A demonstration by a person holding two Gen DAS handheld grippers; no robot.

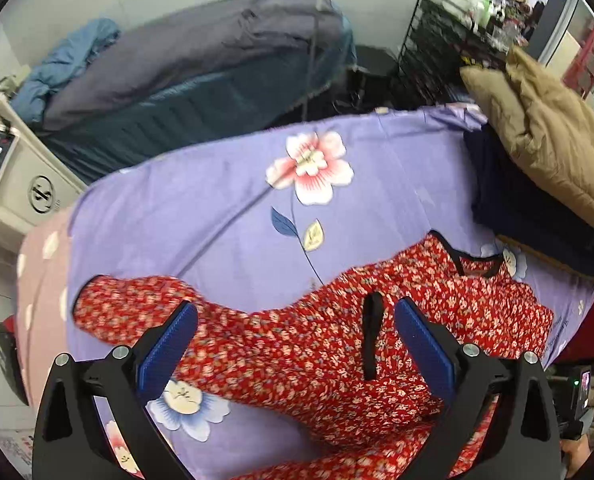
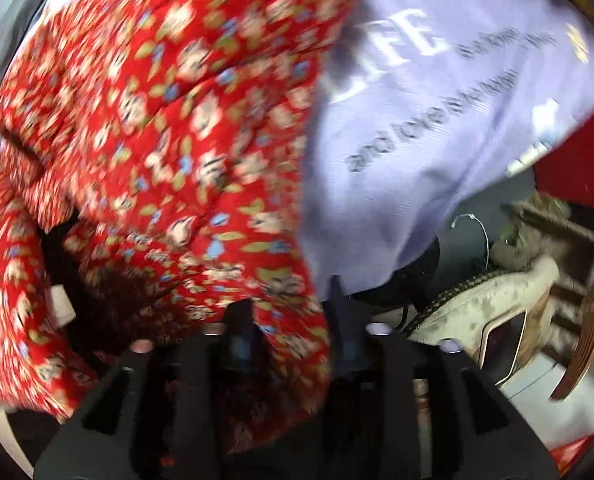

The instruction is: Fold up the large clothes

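One red floral dress (image 1: 317,352) lies rumpled across a lilac flower-printed bedsheet (image 1: 201,216).

Left to right in the left wrist view: a beige appliance (image 1: 13,168) with buttons stands just beside the sheet's rounded left edge, the thin crinkled dress runs from a sleeve end near that edge to its black-trimmed neckline on the right, and a puffy tan quilted jacket (image 1: 545,136) rests on dark folded cloth at the far right corner. Bare sheet stays open beyond the dress. The left gripper (image 1: 295,320) hovers over the dress, its ribbed blue fingers (image 1: 169,348) spread wide and empty. In the blurred right wrist view, the right gripper (image 2: 293,312) sits at the sheet's hanging edge, fingers partly apart with dress fabric between them; I cannot tell whether they pinch it.
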